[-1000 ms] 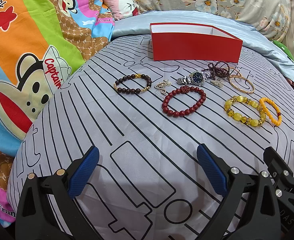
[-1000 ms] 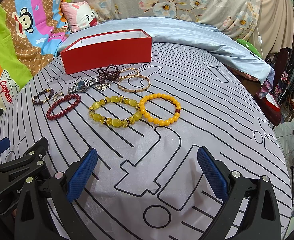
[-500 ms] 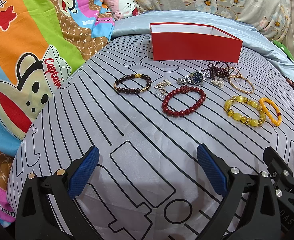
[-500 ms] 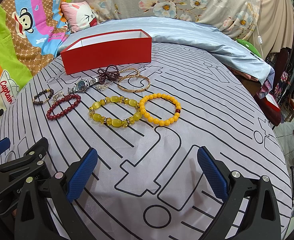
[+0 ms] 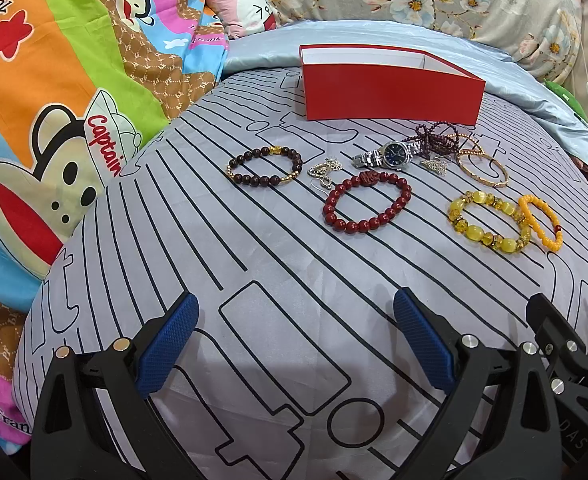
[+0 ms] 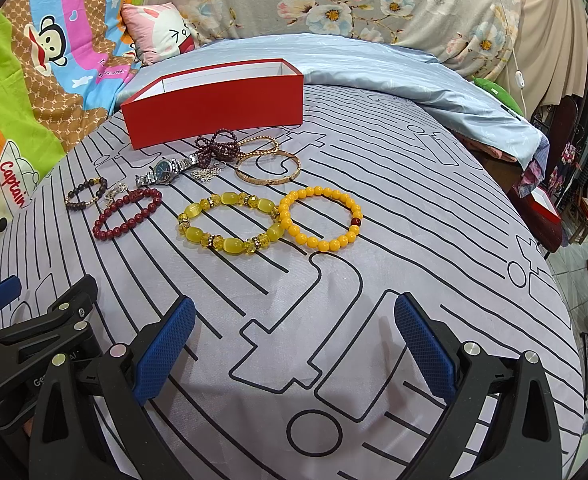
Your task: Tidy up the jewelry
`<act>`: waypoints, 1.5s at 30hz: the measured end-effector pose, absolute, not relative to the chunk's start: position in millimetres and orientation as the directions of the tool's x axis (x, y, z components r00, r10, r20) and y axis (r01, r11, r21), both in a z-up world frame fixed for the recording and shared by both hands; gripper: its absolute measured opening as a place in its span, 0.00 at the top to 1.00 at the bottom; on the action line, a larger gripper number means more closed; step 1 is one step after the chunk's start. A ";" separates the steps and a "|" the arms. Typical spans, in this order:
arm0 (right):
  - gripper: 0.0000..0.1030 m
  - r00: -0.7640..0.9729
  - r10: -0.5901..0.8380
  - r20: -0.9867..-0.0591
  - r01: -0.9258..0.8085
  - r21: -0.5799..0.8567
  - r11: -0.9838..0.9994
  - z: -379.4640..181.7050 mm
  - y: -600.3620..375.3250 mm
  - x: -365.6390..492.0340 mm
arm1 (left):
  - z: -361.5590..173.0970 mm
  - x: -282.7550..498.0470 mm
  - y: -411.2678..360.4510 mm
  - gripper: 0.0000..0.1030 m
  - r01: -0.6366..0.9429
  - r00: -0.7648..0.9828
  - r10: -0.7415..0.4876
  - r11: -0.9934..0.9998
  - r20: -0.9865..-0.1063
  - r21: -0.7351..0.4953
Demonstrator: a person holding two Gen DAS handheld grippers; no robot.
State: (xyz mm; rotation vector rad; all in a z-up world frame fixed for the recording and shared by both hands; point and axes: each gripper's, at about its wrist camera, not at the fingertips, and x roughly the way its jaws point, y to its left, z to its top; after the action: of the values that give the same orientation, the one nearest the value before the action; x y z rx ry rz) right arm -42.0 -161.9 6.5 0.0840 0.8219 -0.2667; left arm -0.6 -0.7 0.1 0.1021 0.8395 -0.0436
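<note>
Jewelry lies spread across the grey, black-lined bedspread [image 5: 254, 264] ahead of me, none of it picked up. Nearest to me, my left tool [image 5: 295, 340] hangs over bare cloth with its blue pads spread wide and nothing between them; my right tool [image 6: 294, 340] is just as wide and empty, and the two sit side by side, each showing at the edge of the other's view.

Beyond the right tool I see the orange bead bracelet [image 6: 321, 219] touching the yellow bead bracelet [image 6: 230, 224] on its left. Further left lies the red bead bracelet [image 5: 367, 203], and past it the dark brown bracelet [image 5: 265, 168], with a small silver chain piece [image 5: 323, 170] between them.

Behind those I make out a tighter cluster: the silver watch [image 5: 387, 155] with a blue dial, a knotted strand of purple beads [image 6: 218, 149] touching its band, a little silver flower charm [image 6: 208, 173], and a gold bangle [image 6: 269, 166] overlapping a thin gold bead strand. These crowd together just in front of the red box [image 5: 389, 94], which stands open-topped, its white inside showing nothing I can see.

Around the far side are a pale blue quilt [image 6: 373, 66], a cartoon monkey blanket [image 5: 54, 92] to the left, a pink pillow [image 6: 160, 32] and flowered fabric behind.
</note>
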 end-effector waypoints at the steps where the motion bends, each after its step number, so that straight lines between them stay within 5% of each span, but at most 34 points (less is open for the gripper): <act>1: 0.07 0.649 -0.202 -0.733 0.267 -0.029 0.963 6.4 -161.9 -42.0 | 0.1 -0.5 -0.6 0.09 0.079 0.667 0.002 0.994 -0.745 0.073; 29: 0.07 0.645 -0.177 -0.744 0.254 -0.010 0.967 6.0 -163.7 -39.2 | -5.6 10.0 8.5 0.08 0.091 0.622 -0.056 0.996 -0.781 0.000; 41: 0.07 0.632 -0.132 -0.763 0.256 0.045 0.966 5.8 -174.3 -31.3 | 20.2 77.7 59.7 0.09 -0.019 0.681 0.031 1.000 -0.732 0.024; 45: 0.07 0.629 -0.127 -0.767 0.270 0.062 0.961 5.9 -180.7 -27.2 | 13.8 108.1 62.3 0.22 -0.005 0.666 0.022 1.000 -0.745 0.026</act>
State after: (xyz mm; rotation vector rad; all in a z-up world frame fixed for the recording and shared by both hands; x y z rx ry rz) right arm -27.2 -180.7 5.9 0.1781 0.8622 -0.2291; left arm 108.1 62.3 13.8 0.0222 0.8412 0.0154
